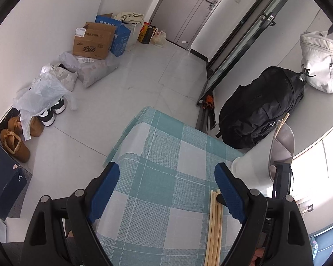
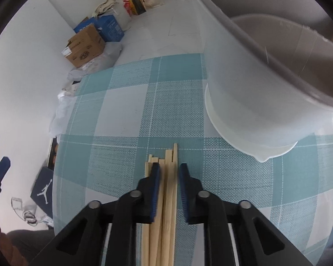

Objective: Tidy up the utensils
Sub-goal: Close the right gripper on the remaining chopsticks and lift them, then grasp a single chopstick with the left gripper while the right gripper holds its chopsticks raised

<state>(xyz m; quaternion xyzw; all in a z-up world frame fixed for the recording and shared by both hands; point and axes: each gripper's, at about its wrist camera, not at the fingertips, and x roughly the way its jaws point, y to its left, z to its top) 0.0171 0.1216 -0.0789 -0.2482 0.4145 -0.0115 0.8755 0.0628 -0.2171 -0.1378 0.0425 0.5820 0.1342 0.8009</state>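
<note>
A bundle of pale wooden chopsticks (image 2: 166, 199) lies on the teal-and-white checked tablecloth (image 2: 122, 122). My right gripper (image 2: 169, 166) points steeply down and is shut on several of them; one or two sticks lie outside its left pad. Just beyond, to the right, stands a white utensil holder (image 2: 244, 110) with a grey inner rim. In the left wrist view the holder (image 1: 244, 168) carries a steel utensil (image 1: 282, 146) and upright chopsticks (image 1: 283, 119). My left gripper (image 1: 166, 168) hangs open over bare cloth, the chopsticks (image 1: 215, 221) beside its right finger.
The table's far edge (image 1: 131, 133) drops to a tiled floor. Cardboard boxes (image 1: 93, 42), plastic bags (image 1: 44, 93) and shoes (image 1: 17, 141) line the wall on the left. On the right, a black backpack (image 1: 259, 108) and a white bag (image 1: 319, 62) rest on a grey surface.
</note>
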